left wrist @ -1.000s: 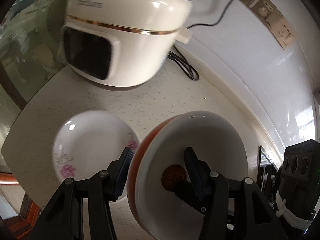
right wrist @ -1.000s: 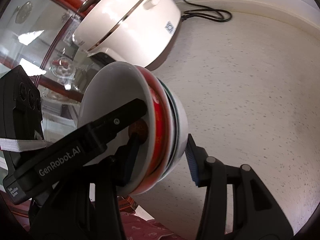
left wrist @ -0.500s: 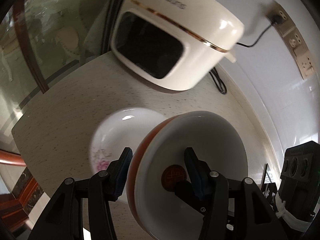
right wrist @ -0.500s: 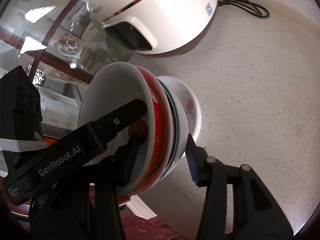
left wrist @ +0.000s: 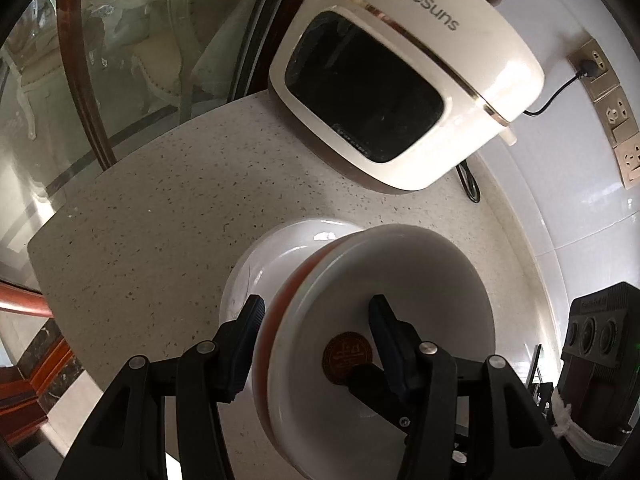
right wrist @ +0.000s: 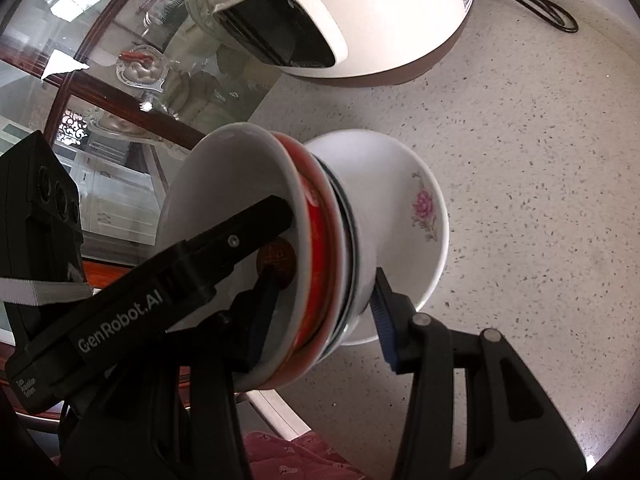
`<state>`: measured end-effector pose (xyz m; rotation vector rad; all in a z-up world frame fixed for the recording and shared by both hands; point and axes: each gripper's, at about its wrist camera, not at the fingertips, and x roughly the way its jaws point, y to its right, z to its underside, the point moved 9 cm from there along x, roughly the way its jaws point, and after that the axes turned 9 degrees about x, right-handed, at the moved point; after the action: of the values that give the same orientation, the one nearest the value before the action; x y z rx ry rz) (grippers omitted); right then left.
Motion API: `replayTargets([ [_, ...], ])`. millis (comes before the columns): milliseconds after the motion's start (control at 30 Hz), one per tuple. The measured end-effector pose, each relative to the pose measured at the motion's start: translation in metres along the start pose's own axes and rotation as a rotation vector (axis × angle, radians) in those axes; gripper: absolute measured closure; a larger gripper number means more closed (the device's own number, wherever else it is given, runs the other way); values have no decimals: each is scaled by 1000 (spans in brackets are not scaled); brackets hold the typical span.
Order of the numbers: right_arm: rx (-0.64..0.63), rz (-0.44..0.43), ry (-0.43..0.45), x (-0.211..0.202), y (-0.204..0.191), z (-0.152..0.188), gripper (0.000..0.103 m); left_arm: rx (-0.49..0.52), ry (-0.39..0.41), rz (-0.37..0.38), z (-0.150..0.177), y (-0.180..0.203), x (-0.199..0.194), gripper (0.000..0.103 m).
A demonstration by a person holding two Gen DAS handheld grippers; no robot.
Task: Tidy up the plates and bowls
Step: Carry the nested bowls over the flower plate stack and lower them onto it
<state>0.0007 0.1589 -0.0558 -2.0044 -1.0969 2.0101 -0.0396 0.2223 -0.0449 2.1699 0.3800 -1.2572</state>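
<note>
A pale speckled stone surface meets a white wall at 2 o'clock and a glass cabinet front at 10 o'clock. The left gripper has its jaws closed on the rim of a stack of bowls, one finger inside the white top bowl by its brown seal, one outside the orange-red wall; the right gripper clamps the same stack from the opposite side, spanning the nested bowls. The stack is tilted on edge over a floral plate lying on the surface at 6 o'clock of the rice cooker; whether they touch is unclear. Open surface spreads toward 3 o'clock in the right view; its edge curves at 8 o'clock in the left view. The cooker reads "thesuns"; the left gripper's body reads "GenRobot.AI"; a black cord runs to a wall socket.
</note>
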Motion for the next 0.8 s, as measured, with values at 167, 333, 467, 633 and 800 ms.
replayTargets([
  [167,19,22,-11,10,11,-4,54,1,-23,6,3,-1,14,49],
  [333,30,18,6,13,15,-9,54,31,-16,-1,0,5,16,49],
  [467,40,6,3,15,14,-11,54,63,-21,-12,-3,7,17,48],
  [633,32,51,60,12,15,-14,48,58,3,16,-4,3,20,26],
  [800,20,56,109,5,10,-16,33,57,55,66,-10,1,13,21],
])
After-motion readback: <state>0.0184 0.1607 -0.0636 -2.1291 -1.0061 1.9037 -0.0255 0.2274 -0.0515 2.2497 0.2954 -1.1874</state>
